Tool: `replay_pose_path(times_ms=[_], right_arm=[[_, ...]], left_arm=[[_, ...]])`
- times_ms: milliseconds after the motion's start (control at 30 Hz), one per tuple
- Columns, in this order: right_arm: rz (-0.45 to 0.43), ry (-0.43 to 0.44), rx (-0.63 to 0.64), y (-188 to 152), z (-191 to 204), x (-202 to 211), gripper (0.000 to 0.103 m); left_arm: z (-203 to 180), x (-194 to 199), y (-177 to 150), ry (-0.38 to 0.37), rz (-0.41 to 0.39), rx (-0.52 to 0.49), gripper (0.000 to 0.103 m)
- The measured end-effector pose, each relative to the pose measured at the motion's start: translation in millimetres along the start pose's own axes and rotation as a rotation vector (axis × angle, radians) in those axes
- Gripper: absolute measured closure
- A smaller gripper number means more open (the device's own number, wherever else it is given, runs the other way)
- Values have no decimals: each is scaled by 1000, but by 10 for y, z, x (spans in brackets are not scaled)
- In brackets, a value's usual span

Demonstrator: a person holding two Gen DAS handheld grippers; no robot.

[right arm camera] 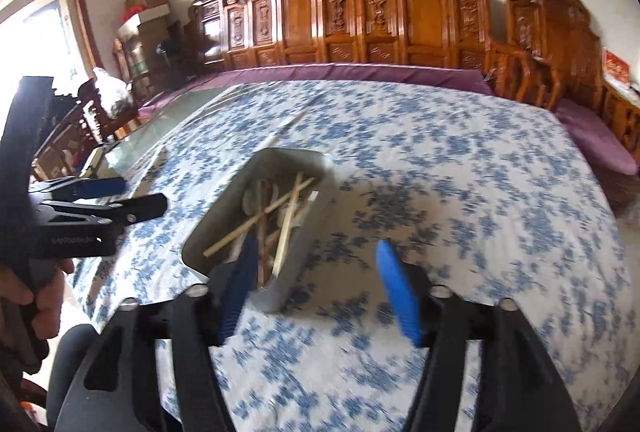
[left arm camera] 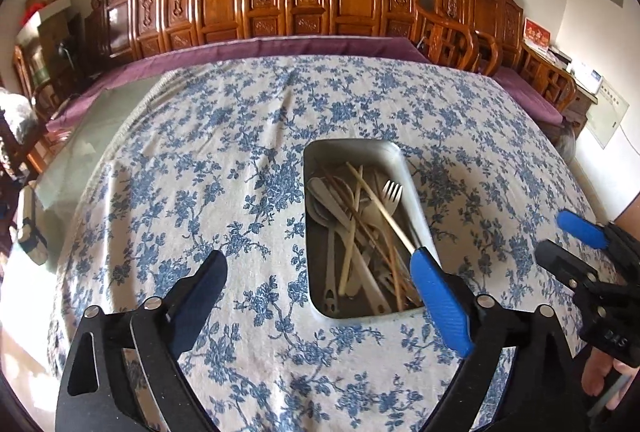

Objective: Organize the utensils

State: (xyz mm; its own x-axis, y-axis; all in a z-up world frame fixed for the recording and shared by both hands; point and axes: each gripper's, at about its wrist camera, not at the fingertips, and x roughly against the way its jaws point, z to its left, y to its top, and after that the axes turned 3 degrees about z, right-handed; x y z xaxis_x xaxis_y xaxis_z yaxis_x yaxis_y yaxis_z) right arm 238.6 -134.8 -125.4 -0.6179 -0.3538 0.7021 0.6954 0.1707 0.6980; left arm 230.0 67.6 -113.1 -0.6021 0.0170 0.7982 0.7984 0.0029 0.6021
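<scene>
Rectangular grey metal tray (left arm camera: 316, 168) sits on the worktop's blue-floral white tablecloth (left arm camera: 200, 168), right of centre in the left wrist view. Inside — a loose heap: white plastic fork (left arm camera: 390, 194) tines toward 12 o'clock, pale chopsticks (left arm camera: 378, 202) crossing it, cream spoons (left arm camera: 320, 192) at the 10 o'clock side. Left claw (left arm camera: 320, 264) spread wide, empty, its blue fingertip over the tray's 4 o'clock edge. Right claw (right arm camera: 316, 256) spread too, empty — blurred, left finger over the tray's near end.

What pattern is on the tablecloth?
Blue flowers on white tablecloth; clearest in the left wrist view.
</scene>
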Motion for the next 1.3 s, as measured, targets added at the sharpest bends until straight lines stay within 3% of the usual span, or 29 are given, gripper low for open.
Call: replay_pose_path(times_ms=[167, 267, 500, 767, 1300], right_arm=[[-43, -76, -29, -120, -164, 358, 7], [-67, -96, -47, -181, -233, 559, 3], [-90, -182, -62, -318, -298, 962, 3], [-155, -205, -76, -385, -256, 1361, 3], [-355, -231, -33, -207, 1, 2193, 3]], left_arm=[[-194, 271, -81, 21, -47, -9, 8], [-319, 434, -151, 32, -72, -29, 8], [-517, 792, -328, 0, -121, -20, 8], [-670, 1175, -408, -15, -177, -38, 8], [-898, 2109, -372, -34, -377, -55, 8]])
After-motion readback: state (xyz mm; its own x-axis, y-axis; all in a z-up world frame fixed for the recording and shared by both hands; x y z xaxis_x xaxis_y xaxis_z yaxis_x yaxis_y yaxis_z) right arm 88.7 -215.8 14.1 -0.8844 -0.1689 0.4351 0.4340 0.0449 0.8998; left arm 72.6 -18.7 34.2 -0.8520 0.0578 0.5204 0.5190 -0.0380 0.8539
